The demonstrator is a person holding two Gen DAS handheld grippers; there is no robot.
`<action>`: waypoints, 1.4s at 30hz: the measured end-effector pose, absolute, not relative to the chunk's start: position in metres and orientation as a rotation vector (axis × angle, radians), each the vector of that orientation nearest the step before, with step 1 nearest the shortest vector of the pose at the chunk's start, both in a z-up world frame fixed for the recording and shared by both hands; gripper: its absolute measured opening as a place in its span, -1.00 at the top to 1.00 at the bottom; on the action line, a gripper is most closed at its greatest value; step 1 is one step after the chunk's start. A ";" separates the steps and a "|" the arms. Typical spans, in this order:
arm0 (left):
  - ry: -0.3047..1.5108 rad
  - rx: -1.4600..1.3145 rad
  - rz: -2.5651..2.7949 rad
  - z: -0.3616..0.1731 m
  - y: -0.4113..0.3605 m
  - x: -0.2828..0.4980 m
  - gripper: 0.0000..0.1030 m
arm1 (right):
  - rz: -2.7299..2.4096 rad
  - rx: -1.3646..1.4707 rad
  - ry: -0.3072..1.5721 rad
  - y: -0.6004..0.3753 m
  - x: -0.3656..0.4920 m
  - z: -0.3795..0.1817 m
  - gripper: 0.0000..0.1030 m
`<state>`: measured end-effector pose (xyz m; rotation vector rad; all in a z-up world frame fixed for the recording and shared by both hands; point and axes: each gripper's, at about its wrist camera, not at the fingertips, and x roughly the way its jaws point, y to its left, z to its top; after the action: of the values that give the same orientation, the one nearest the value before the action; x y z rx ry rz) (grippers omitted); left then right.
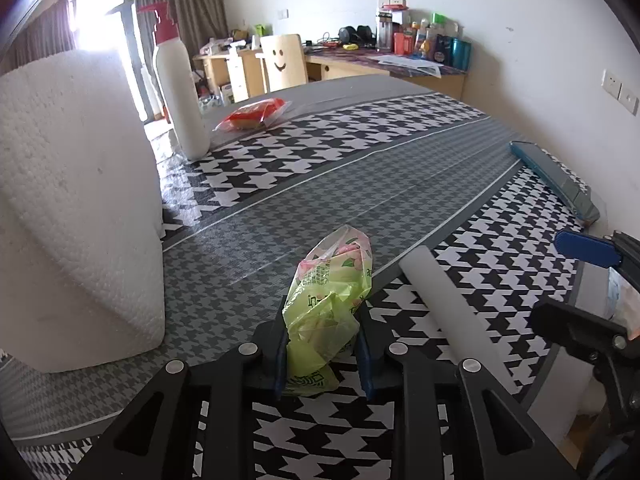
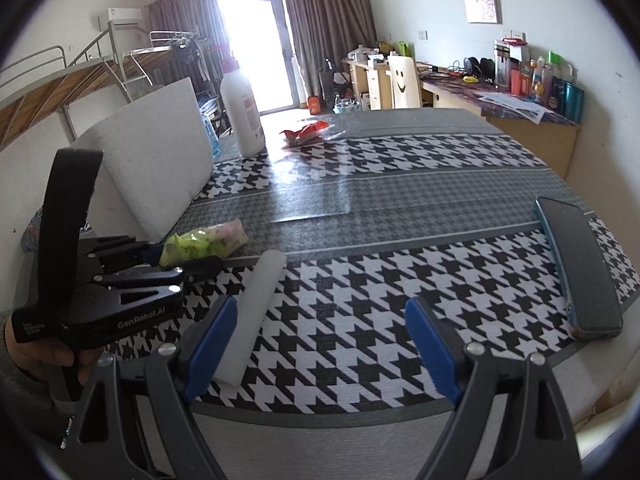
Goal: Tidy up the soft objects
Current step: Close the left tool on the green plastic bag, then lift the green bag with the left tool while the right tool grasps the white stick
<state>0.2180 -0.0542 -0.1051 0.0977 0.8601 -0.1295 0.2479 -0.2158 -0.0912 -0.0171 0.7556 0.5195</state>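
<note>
A soft green plastic packet point(image 1: 328, 280) lies on the houndstooth tablecloth point(image 1: 400, 152), and my left gripper point(image 1: 322, 320) is shut on its near end, both blue pads pressing into the crinkled wrap. From the right wrist view the same left gripper point(image 2: 192, 256) pinches the green packet point(image 2: 208, 242) from the left. My right gripper point(image 2: 320, 304) stands open over the cloth with nothing between its fingers. A white foam tube point(image 2: 256, 304) lies just beside its left finger. The white foam tube point(image 1: 448, 300) runs along the right of the packet.
A big white foam block point(image 1: 72, 200) stands at the left, with a white pump bottle point(image 1: 180, 92) behind it. A red packet point(image 1: 256, 114) lies at the far side. A dark phone point(image 2: 580, 268) rests by the right edge. Chair and cluttered desks stand beyond the table.
</note>
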 end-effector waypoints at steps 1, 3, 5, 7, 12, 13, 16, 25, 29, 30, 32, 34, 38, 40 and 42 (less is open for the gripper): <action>0.855 0.096 -0.133 -0.104 -0.054 0.217 0.44 | 0.521 -0.019 0.755 -0.215 0.247 -0.091 -0.73; 0.850 0.091 -0.138 -0.101 -0.054 0.214 0.44 | 0.526 -0.021 0.755 -0.213 0.247 -0.090 -0.73; 0.840 0.087 -0.137 -0.098 -0.054 0.210 0.44 | 0.528 -0.027 0.754 -0.211 0.246 -0.090 -0.73; 0.830 0.082 -0.137 -0.094 -0.052 0.207 0.44 | 0.533 -0.031 0.756 -0.208 0.245 -0.090 -0.73; 0.808 0.073 -0.129 -0.087 -0.046 0.198 0.44 | 0.543 -0.051 0.755 -0.199 0.243 -0.090 -0.73; 0.804 0.069 -0.126 -0.085 -0.044 0.196 0.44 | 0.545 -0.055 0.755 -0.197 0.242 -0.090 -0.73; 0.795 0.066 -0.118 -0.082 -0.040 0.190 0.44 | 0.547 -0.066 0.760 -0.191 0.241 -0.091 -0.73; 0.761 0.045 -0.080 -0.074 -0.029 0.174 0.44 | 0.533 -0.093 0.777 -0.176 0.236 -0.094 -0.72; 0.756 0.030 -0.068 -0.073 -0.025 0.168 0.44 | 0.525 -0.099 0.778 -0.171 0.233 -0.094 -0.72; 0.754 0.027 -0.068 -0.073 -0.024 0.166 0.44 | 0.522 -0.104 0.781 -0.169 0.232 -0.094 -0.69; 0.748 0.021 -0.069 -0.072 -0.023 0.163 0.44 | 0.524 -0.114 0.790 -0.165 0.232 -0.095 -0.57; 0.742 0.020 -0.067 -0.072 -0.023 0.160 0.44 | 0.519 -0.123 0.796 -0.162 0.231 -0.096 -0.52; 0.728 0.019 -0.058 -0.070 -0.021 0.155 0.44 | 0.507 -0.129 0.809 -0.160 0.230 -0.097 -0.46; 0.725 0.014 -0.060 -0.070 -0.020 0.153 0.44 | 0.496 -0.129 0.810 -0.159 0.229 -0.098 -0.45; 0.723 0.013 -0.060 -0.070 -0.019 0.151 0.44 | 0.490 -0.133 0.815 -0.158 0.229 -0.099 -0.35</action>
<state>0.1509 -0.0193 -0.0705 0.0125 0.7229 -0.0604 0.2287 -0.1576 -0.0993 -0.1331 0.8151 0.4896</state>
